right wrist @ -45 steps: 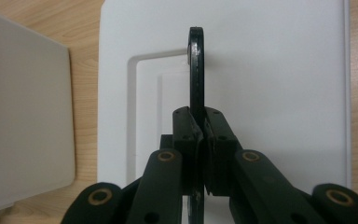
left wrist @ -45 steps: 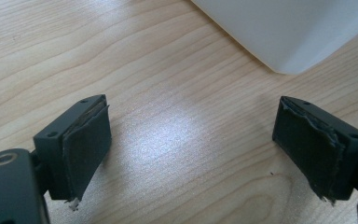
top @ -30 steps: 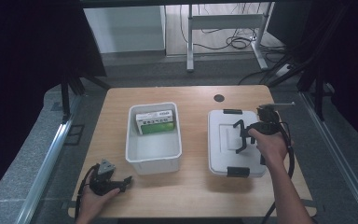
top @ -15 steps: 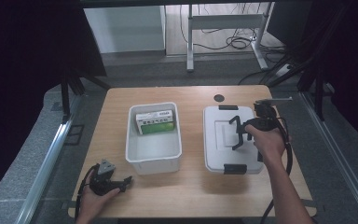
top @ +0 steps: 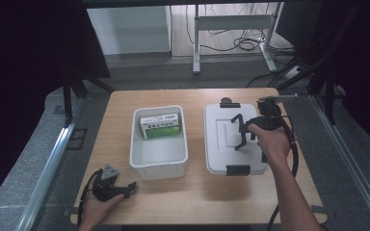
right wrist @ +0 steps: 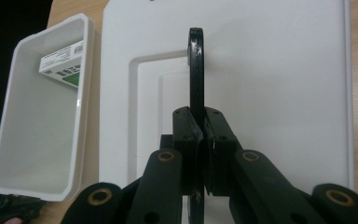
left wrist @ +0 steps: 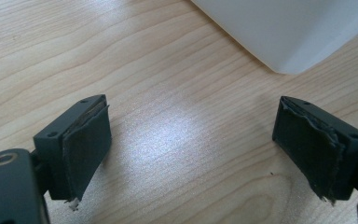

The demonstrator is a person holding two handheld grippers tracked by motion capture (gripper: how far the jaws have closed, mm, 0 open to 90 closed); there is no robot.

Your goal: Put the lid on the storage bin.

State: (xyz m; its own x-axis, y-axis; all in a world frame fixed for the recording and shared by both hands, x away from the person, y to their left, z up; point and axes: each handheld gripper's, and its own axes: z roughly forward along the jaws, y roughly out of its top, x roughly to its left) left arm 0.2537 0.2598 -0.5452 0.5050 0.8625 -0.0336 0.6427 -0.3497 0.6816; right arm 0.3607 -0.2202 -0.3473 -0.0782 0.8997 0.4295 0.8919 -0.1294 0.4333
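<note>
You have two white plastic containers on the wooden table (top: 197, 202): one open rectangular white bin (top: 159, 166) and, just to its right, one white box closed by a flat white lid (top: 219, 144) with two black latches, one at the far end (top: 230, 105) and one at the near end (top: 238, 169). A single green-and-white carton (top: 160, 125) lies in the far end of the open bin; the rest of that bin is bare.

Your right gripper (top: 243, 133) sits over the middle of the lid, its jaws clamped together on the lid's black handle (right wrist: 196, 65), which stands raised on edge. The right gripper view shows that pinch closely, the thin black bar caught between the pads; from the high view the handle is hard to tell from the jaws.

Your left gripper (top: 131, 186) rests on the table near the front edge, just beside the bin's near left corner. The left gripper view shows its jaws standing wide apart over bare wood, with a corner of the bin ahead.
</note>
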